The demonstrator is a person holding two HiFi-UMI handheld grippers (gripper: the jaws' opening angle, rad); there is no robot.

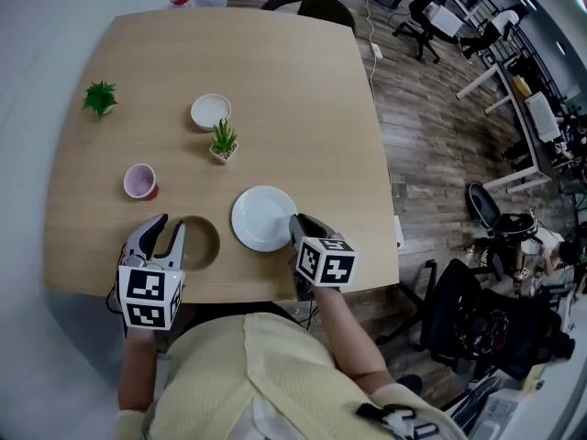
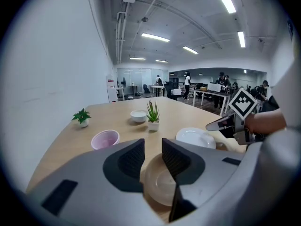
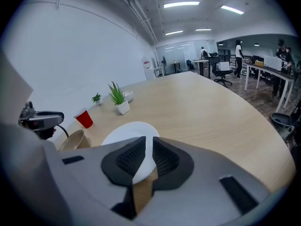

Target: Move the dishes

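Observation:
A white plate lies flat near the front of the round wooden table. My right gripper sits at the plate's right edge, and the plate rim runs into the narrow gap between its jaws; it is shut on the rim. A tan bowl stands left of the plate. My left gripper is at the bowl's left side, jaws nearly together over the bowl's rim. A small white bowl sits farther back.
A red cup with a pale inside stands left of the bowl. A potted spiky plant is behind the plate and a small green plant at the far left. The table's front edge runs just below both grippers. Office chairs stand to the right.

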